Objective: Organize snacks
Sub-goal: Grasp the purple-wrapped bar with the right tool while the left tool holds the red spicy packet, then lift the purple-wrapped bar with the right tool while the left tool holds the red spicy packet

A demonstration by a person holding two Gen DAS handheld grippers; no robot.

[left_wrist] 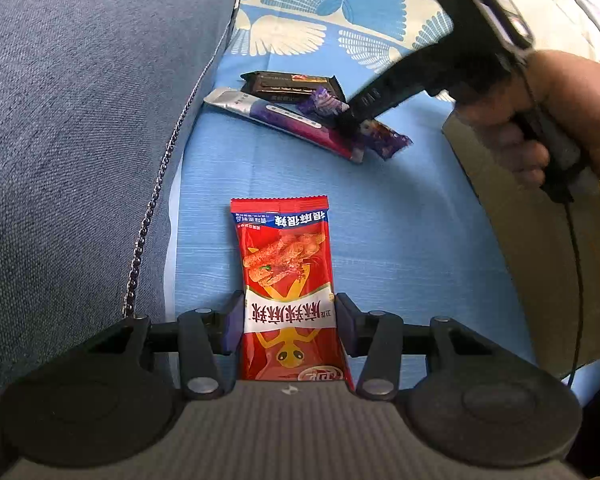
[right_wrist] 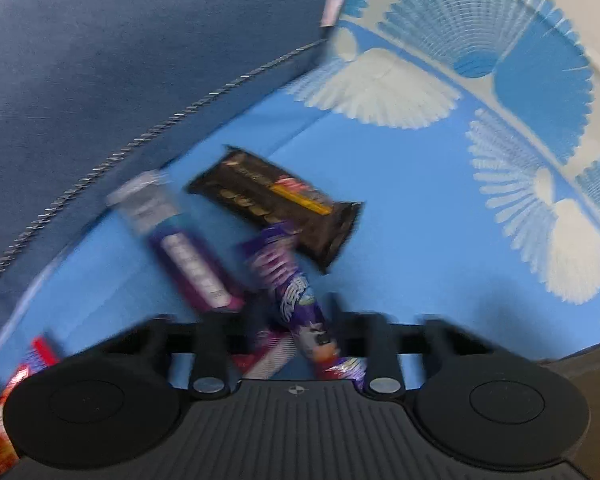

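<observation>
A red spicy-snack packet [left_wrist: 290, 280] lies on the blue cloth, between the two fingers of my left gripper [left_wrist: 290, 316], whose pads touch its sides. Farther back lie a dark brown snack bar [left_wrist: 292, 85], a long purple and silver stick [left_wrist: 280, 120] and a purple candy packet [left_wrist: 364, 124]. My right gripper [left_wrist: 350, 118] reaches down onto the purple candy packet. In the blurred right wrist view the purple candy packet [right_wrist: 296, 292] runs between the right gripper's fingers [right_wrist: 288, 328], beside the stick [right_wrist: 188, 260] and the dark bar [right_wrist: 276, 200]; the jaws stand apart around it.
A blue-grey cushion [left_wrist: 80, 128] with a zipper chain fills the left side. A brown cardboard box [left_wrist: 540, 248] stands at the right edge, under the hand. The blue cloth [left_wrist: 400, 220] has white fan patterns at the back.
</observation>
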